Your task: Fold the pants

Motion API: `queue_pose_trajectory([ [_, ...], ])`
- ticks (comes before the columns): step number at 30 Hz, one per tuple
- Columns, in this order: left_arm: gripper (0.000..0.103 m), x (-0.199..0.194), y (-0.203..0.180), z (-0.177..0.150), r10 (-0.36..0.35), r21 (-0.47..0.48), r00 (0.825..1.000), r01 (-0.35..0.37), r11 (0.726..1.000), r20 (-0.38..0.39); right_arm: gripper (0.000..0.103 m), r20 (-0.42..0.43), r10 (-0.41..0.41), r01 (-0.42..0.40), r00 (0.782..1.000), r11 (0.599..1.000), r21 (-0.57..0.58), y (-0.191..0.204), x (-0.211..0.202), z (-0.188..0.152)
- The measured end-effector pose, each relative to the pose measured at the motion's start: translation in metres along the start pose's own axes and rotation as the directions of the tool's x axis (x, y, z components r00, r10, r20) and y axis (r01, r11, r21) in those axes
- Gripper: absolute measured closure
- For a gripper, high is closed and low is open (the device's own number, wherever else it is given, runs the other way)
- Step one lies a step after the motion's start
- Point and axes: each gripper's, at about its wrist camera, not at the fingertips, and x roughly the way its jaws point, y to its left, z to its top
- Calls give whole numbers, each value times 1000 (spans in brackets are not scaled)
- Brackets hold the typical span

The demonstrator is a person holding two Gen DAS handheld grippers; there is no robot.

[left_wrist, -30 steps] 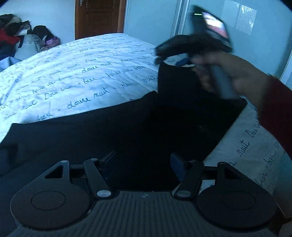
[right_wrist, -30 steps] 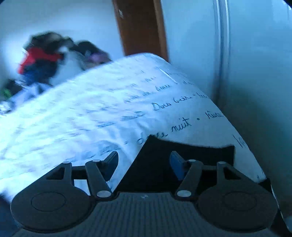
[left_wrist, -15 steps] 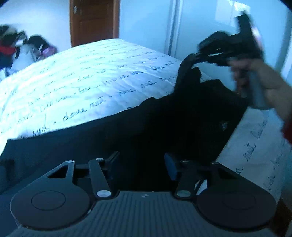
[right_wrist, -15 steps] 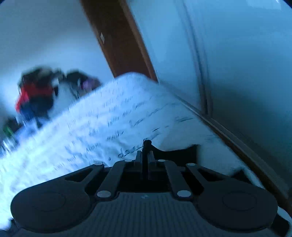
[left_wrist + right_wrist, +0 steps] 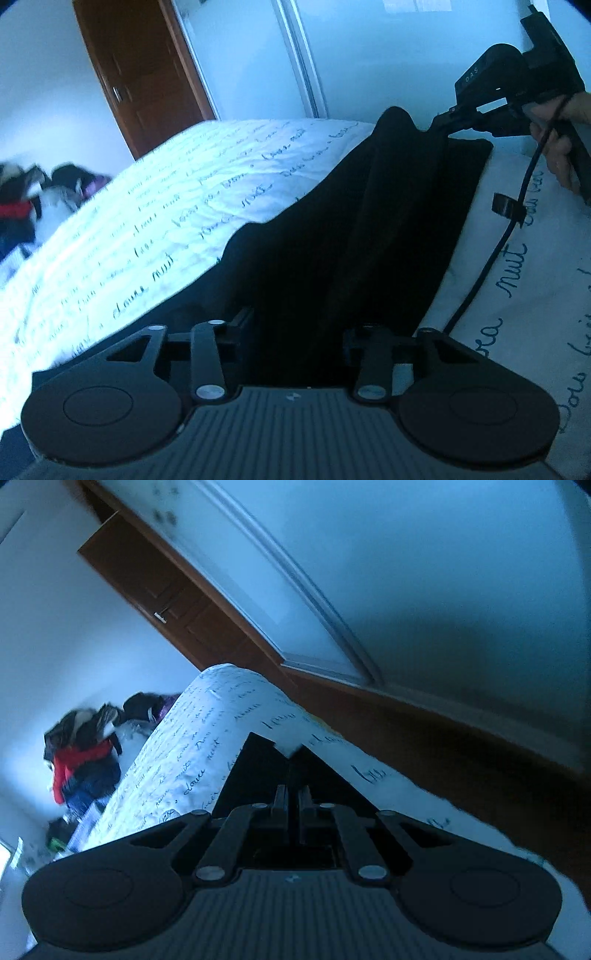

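Black pants (image 5: pixel 369 229) lie across a white bedspread with blue script (image 5: pixel 166 206). My right gripper (image 5: pixel 448 116) is shut on the pants' far edge and holds it lifted off the bed; in its own view (image 5: pixel 291 801) the fingers are pressed together on the black cloth (image 5: pixel 258 768). My left gripper (image 5: pixel 295 328) has its fingers apart, with the black cloth draped between them; they do not pinch it.
A brown wooden door (image 5: pixel 140 74) and a pale sliding wardrobe (image 5: pixel 369 55) stand behind the bed. A pile of clothes (image 5: pixel 85 749) lies at the far left. The right gripper's cable (image 5: pixel 491 258) hangs over the bedspread.
My right gripper has shut on the pants' edge and lifted it up and to the right. My left gripper's fingers stay apart over the cloth.
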Motion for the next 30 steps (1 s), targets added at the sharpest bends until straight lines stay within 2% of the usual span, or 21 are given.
queue_pose_trajectory([
  [2, 82, -2, -2, 0, 13, 7, 1000, -13, 1000, 13, 98, -2, 16, -16, 1000, 999, 28, -5, 3, 0],
  [3, 84, -1, -4, 2, 12, 5, 1000, -12, 1000, 18, 98, -1, 25, -25, 1000, 999, 33, -5, 4, 0],
  [5, 86, -2, -4, 4, 27, -8, 999, -27, 1000, 35, 98, -10, 39, -39, 999, 999, 19, 1, 9, 5],
  [8, 87, -10, 4, 13, 103, -61, 991, -98, 993, 85, 98, -24, 64, -65, 998, 996, -57, 27, 20, 20],
  [11, 87, -29, 22, 21, 141, -177, 980, -115, 977, 142, 98, 45, 169, -161, 985, 975, -154, 62, 6, 36],
  [12, 86, -34, 24, 23, 143, -194, 977, -111, 975, 157, 98, 80, 184, -165, 980, 965, -201, 71, -5, 37],
  [14, 86, -34, 19, 25, 100, -159, 984, -76, 984, 150, 98, 98, 159, -136, 982, 969, -208, 63, -15, 35],
  [17, 85, -22, -3, 15, 4, -81, 996, 3, 997, 87, 98, 54, 12, -5, 998, 991, -131, 21, -10, 23],
  [19, 85, -14, -18, 6, -8, -44, 998, 10, 999, 55, 97, 7, -49, 49, 999, 997, -57, -10, -6, 11],
  [20, 86, -11, -21, 4, -10, -34, 999, 11, 999, 40, 97, -11, -48, 48, 999, 999, -8, -23, -5, 6],
  [22, 86, -10, -24, 2, -34, -28, 999, 34, 999, 25, 98, -15, -43, 43, 999, 999, 22, -31, -6, 3],
  [26, 86, -13, -21, -1, -27, -32, 999, 28, 999, 41, 98, 5, -62, 62, 998, 997, -55, -16, -10, 1],
  [30, 85, -12, -20, -6, -59, -26, 998, 59, 998, 26, 98, 18, -80, 81, 997, 992, -93, -11, -22, -7],
])
